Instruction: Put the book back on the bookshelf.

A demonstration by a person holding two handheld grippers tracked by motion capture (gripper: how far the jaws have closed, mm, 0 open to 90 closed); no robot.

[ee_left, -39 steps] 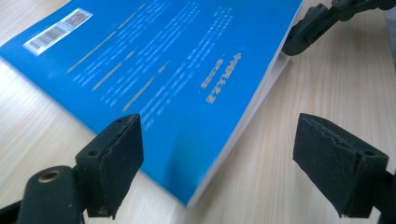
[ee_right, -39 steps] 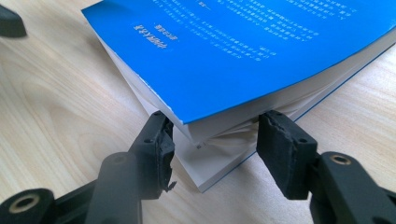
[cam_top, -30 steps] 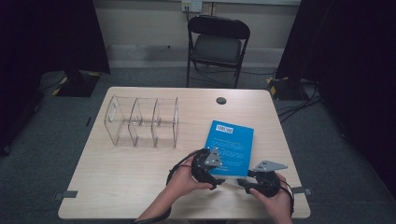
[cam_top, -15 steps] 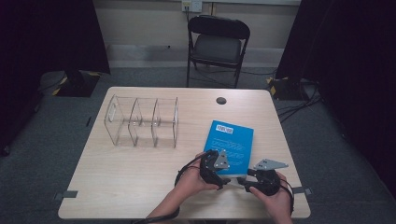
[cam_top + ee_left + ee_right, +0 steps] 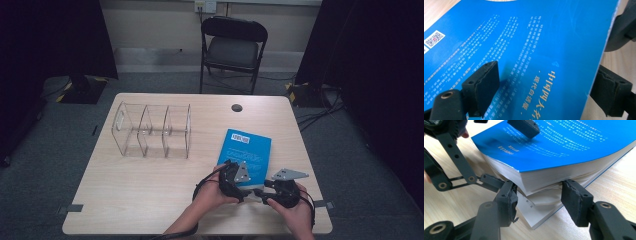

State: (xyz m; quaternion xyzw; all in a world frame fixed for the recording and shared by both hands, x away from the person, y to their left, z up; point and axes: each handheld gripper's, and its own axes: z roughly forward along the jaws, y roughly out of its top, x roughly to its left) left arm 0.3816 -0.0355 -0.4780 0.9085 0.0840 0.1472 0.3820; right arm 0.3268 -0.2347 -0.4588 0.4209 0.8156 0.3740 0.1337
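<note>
I have a thick blue-covered paperback book (image 5: 246, 152) lying flat near the front right of my pale wooden table (image 5: 150, 190), back cover up with rows of small white print. My left gripper (image 5: 544, 87) hangs over the near end of that cover, its two black jaws spread wide: one foam pad (image 5: 485, 85) sits over the blue cover, the other is off past the book's edge over bare wood. Nothing is squeezed between them.

My right gripper (image 5: 537, 200) lies low on the table at the book's near corner, facing the stack of pages. Its jaws stand apart on either side of the corner, where the upper block of pages is lifted off a few lower sheets that fan out. Whether the pads press on the paper I cannot tell.

From above, my hands sit close together at the near edge. A clear plastic three-bay organiser (image 5: 152, 131) stands well apart to the left.
</note>
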